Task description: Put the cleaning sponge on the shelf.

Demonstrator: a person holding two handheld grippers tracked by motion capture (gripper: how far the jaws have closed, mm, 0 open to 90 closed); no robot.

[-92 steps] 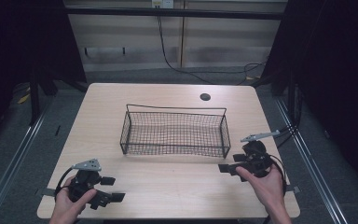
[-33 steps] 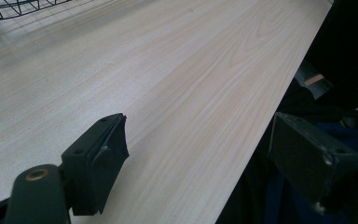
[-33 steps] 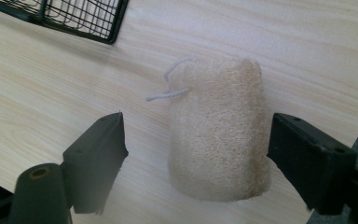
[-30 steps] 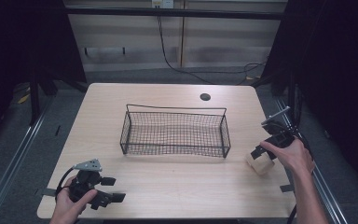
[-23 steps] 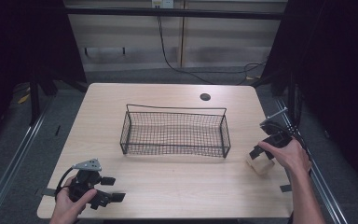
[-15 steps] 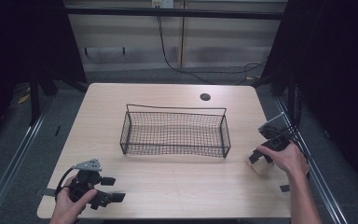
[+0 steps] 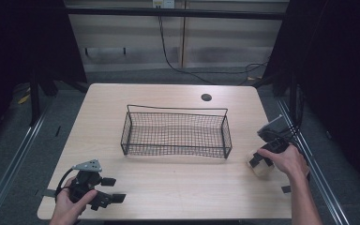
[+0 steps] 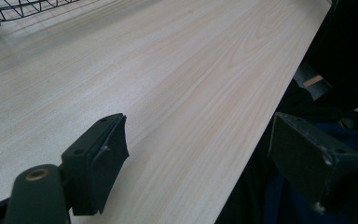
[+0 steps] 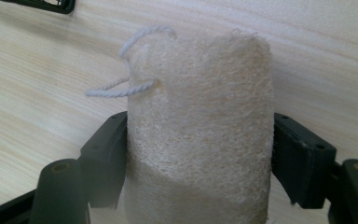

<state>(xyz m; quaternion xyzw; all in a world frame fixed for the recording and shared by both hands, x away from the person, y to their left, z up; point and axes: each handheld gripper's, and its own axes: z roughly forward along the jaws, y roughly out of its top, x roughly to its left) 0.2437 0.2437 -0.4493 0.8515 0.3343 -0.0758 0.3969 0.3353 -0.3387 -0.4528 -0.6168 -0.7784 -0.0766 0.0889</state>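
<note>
Your right gripper (image 9: 199, 154), at the right edge of the high view with your forearm reaching up from the lower right, is clamped on both sides of a loofah sponge (image 9: 200, 135) just right of the wire basket (image 7: 176, 131). Your left gripper (image 8: 214, 163) rests at the lower left on the table (image 7: 168, 187), jaws spread wide with nothing between them.
</note>
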